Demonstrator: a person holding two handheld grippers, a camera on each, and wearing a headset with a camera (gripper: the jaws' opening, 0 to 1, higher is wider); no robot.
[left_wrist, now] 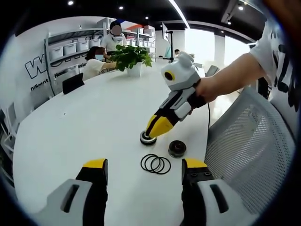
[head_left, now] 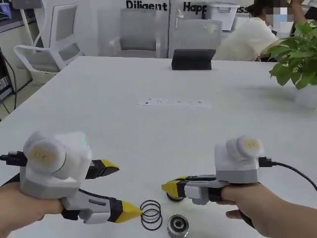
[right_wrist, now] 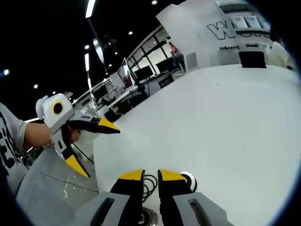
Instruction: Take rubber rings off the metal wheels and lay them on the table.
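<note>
Two grippers over wheels and loose rings at the near edge of the white worktop (head_left: 163, 79).
Head view: the left gripper (head_left: 123, 189) is spread wide beside the thin black rubber rings (head_left: 151, 214); the right gripper (head_left: 168, 187) is narrow, its tip at a round metal wheel (head_left: 173, 197), with a second metal wheel (head_left: 178, 225) just beside the rings. Left gripper view: the rings lie flat ahead of wide jaws. Right gripper view: jaws nearly together (whether they pinch anything, I cannot tell).
</note>
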